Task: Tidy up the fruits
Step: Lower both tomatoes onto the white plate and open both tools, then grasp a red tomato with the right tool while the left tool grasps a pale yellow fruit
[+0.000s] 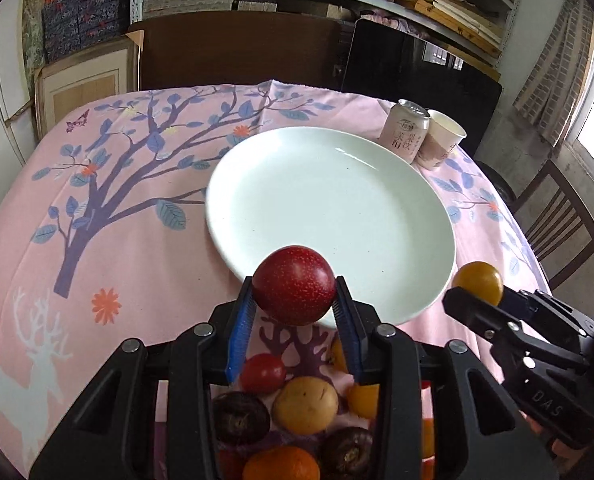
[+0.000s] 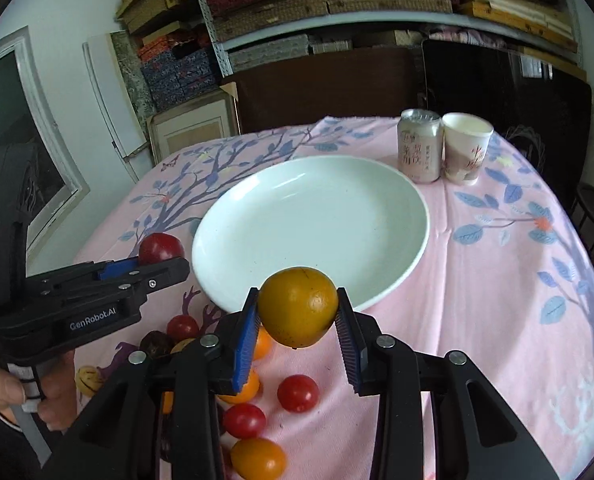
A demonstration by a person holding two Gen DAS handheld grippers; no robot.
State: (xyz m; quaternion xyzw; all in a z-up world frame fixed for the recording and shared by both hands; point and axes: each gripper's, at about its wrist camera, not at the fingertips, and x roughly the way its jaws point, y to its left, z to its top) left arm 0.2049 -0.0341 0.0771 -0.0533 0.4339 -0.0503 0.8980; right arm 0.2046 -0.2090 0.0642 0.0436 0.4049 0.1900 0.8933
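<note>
Left wrist view: red fruit clamped across its middle by left gripper, at near rim of empty white plate. Right gripper clamps orange fruit likewise. Both look light, smooth, roundish, probably bruisable; grip at widest part. Loose fruits lie on tablecloth below.

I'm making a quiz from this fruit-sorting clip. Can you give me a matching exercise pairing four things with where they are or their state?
Things:
1. red fruit
2. orange fruit
3. white plate
4. paper cup

States:
A. bare, nothing on it
B. held in the left claw
C. beside the drink can
D. held in the right claw

Pairs: 1-B, 2-D, 3-A, 4-C
</note>
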